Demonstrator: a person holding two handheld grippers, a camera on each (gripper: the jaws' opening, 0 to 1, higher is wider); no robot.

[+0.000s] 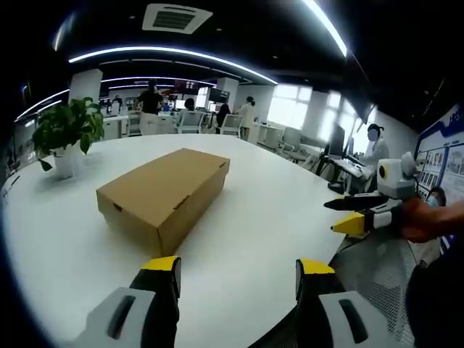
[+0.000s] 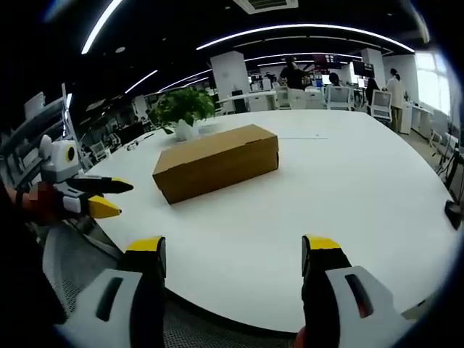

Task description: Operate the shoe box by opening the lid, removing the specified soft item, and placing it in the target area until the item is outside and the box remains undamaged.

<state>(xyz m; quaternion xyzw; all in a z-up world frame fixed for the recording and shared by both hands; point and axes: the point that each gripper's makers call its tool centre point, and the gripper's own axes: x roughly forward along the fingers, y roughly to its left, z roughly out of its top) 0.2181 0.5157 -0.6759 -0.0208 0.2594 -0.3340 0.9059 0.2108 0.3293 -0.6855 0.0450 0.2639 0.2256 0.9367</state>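
Item: shoe box (image 1: 165, 194), plain brown cardboard, lid closed and seated flush. It is set flat on the white round worktop (image 1: 268, 217), inward from the near edge and well apart from both grippers. Nothing is seen of the soft item, presumably still inside.

Long axis: in the left gripper view the box runs obliquely, one short end turned toward the near edge and the other pointing away toward the far edge. In the right gripper view a long side wall is presented almost broadside, with a short end at the right.

Left gripper (image 1: 238, 279): jaws apart, nothing held, poised at the near edge of the worktop. The box lies ahead of these jaws and a little to their left.

Right gripper (image 2: 233, 257): jaws apart, nothing held, also at the near edge. The box lies ahead and slightly left of centre. This gripper is also seen at the right of the left gripper view (image 1: 346, 214), off the worktop edge, where its jaws look nearly together; the left gripper is seen at the left of the right gripper view (image 2: 109, 197).

Nearer gripper: judged to be the left, though the margin is small and not certain.

Judgement: the lid is not yet touched; the long sides are judged the likelier places for lifting it.

Other: potted plant (image 1: 67, 134) near the far left edge, beyond the box.
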